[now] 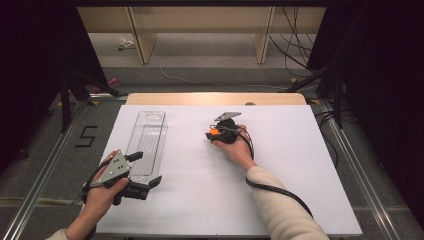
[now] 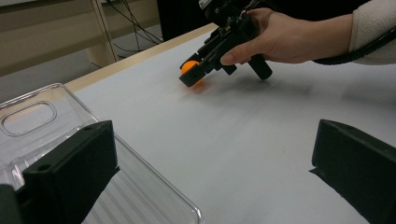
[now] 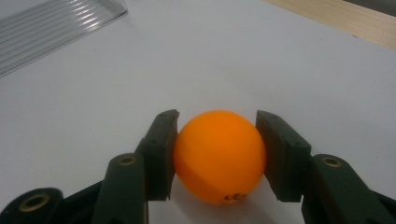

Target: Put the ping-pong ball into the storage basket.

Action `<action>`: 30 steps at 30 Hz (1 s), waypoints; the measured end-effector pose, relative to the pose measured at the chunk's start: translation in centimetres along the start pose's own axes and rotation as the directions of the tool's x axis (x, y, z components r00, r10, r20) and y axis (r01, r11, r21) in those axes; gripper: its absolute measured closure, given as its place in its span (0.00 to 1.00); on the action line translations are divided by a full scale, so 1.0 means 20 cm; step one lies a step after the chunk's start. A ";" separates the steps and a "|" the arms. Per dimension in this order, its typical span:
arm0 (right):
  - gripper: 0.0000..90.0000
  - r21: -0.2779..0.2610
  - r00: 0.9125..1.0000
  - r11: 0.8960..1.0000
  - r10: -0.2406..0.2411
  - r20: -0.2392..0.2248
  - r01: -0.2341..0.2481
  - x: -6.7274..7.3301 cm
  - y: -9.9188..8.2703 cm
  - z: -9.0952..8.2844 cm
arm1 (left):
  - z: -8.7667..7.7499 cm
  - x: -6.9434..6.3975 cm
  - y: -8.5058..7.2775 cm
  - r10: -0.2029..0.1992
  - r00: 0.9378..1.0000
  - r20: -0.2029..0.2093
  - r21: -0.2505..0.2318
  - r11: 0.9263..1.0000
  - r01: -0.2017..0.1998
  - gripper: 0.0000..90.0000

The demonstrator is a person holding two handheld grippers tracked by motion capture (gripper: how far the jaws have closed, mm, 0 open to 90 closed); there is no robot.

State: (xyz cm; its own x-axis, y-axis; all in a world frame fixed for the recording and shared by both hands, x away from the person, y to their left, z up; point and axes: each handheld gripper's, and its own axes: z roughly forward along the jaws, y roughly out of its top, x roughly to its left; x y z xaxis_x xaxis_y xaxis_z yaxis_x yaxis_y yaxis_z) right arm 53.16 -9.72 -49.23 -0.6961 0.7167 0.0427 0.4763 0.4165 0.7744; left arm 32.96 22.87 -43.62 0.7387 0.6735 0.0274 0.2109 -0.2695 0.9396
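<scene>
The right gripper (image 3: 218, 156) is clamping an orange table-tennis ball (image 3: 219, 154), its two black jaws pressing flat against the ball's opposite sides, closed as far as the ball is letting them; in the high view that gripper (image 1: 214, 135) is sitting a little past the middle of the white table (image 1: 280, 175), with the ball (image 1: 214, 133) showing as an orange spot at its tip. Whether the ball is resting on the sheet or hanging just clear of it is hard to tell, though it is looking very low in the left gripper view (image 2: 190, 70). The left gripper (image 1: 145, 187) is waiting near the table's front left with its jaws standing wide apart and holding nothing, its tip just beside the near end of the clear plastic tray (image 1: 146, 142). The relation that is probably governing the coming move: the tray is lying at about nine o'clock from the ball, well apart from it, with its long axis running twelve to six, so the ball-carrying right hand (image 1: 239, 147) is likely needing a leftward carry across the tray's long side, while the left hand (image 1: 100, 195) is the nearer one for steadying the tray
</scene>
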 end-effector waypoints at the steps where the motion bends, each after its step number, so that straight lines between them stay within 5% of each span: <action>1: 0.57 -0.001 1.000 1.000 0.001 -0.001 -0.001 0.00 0.00 0.00 | 0.00 0.00 0.00 0.000 1.000 0.000 0.000 1.000 0.000 0.00; 30: 0.57 -0.043 1.000 0.999 -0.019 0.012 0.020 0.03 0.04 -0.08 | 0.00 0.00 0.00 0.003 1.000 -0.001 0.002 1.000 -0.003 0.00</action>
State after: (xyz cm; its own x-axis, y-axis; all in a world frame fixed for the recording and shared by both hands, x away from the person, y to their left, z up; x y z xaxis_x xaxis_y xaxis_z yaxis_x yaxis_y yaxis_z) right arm 52.29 -9.86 -47.50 -0.6988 0.7150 0.0203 0.4387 0.4060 0.8017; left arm 32.90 22.86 -43.59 0.7386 0.6734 0.0305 0.2097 -0.2725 0.9390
